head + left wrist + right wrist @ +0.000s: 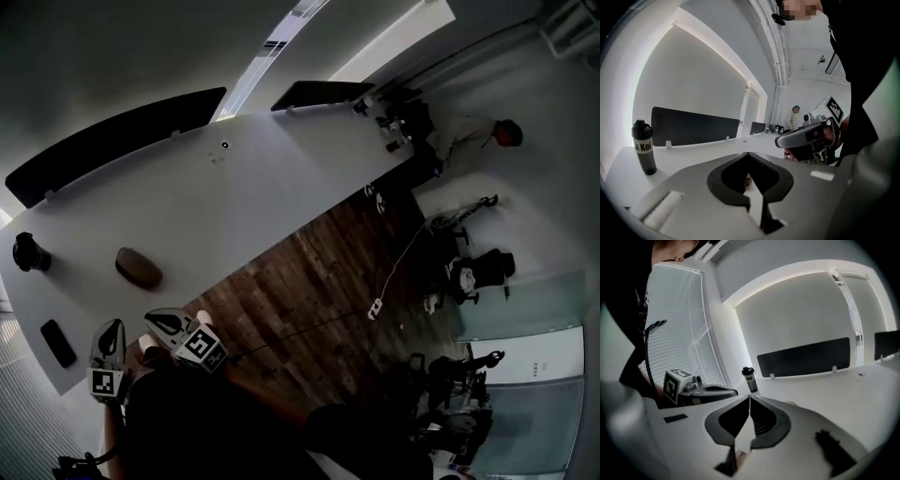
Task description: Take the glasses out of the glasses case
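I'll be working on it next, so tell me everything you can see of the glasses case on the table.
The glasses case is a brown, smooth-looking oval shell, apparently closed, no glasses showing. It lies flat on the white table near the person's edge, apart from the black bottle and a flat dark object. Nothing touches it: the left tool and right tool, both shut, are short of it.

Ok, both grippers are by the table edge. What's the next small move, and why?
Probably carry both grippers forward to the case. It lies on the table, apparently closed, with neither gripper touching it. The left gripper and the right gripper are shut on nothing and sit short of the case, so they must reach it before it can be opened.
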`<state>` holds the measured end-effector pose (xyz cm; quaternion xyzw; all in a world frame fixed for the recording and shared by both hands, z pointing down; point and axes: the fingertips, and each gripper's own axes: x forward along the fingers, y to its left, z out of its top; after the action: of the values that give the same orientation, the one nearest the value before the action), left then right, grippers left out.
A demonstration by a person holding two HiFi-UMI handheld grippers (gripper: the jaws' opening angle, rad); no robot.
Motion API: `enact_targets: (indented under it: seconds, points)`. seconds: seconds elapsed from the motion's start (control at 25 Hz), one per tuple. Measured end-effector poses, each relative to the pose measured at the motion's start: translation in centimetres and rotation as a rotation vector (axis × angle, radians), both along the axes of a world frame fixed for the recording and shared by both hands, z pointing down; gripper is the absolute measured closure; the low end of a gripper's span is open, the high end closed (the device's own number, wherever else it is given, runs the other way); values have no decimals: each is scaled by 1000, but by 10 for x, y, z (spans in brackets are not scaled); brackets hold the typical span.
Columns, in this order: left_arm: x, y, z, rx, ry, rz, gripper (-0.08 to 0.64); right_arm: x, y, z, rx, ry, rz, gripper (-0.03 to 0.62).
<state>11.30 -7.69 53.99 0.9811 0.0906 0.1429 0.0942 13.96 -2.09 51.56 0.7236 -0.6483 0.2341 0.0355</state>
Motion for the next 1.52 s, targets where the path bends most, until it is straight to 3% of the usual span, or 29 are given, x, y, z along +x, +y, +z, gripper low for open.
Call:
enact_targets:
  seconds: [0.16, 0.28, 0.4, 0.56, 0.68, 0.76, 0.88, 1.08, 1.28, 1.52]
  points:
    - [3, -8, -3, 14, -16, -74, 552, 2, -6, -2, -12, 24, -96, 583]
    - [20, -8, 7, -11, -15, -138, 552, 25, -11, 3, -13, 68, -148, 583]
    - [40, 5, 21, -3, -30, -136, 552, 50, -12, 9, -30, 112, -195, 583]
    - [68, 17, 19, 16, -53, -141, 552, 78, -11, 4, -13, 104, -238, 583]
    - [67, 32, 20, 51, -122, -189, 552, 87, 2, 7, 17, 107, -286, 583]
    - [92, 38, 22, 56, -157, -190, 552, 120, 7, 7, 17, 123, -282, 583]
    - [123, 34, 16, 39, -150, -195, 552, 157, 2, 10, -56, 120, -251, 583]
    - [119, 26, 37, 18, -127, -199, 552, 179, -3, 32, -170, 154, -164, 583]
    - [116, 3, 75, 17, -215, -209, 552, 175, -13, 59, -292, 179, -245, 583]
    - [120, -14, 163, 97, -349, -46, 552, 150, -56, 103, -370, 257, -383, 583]
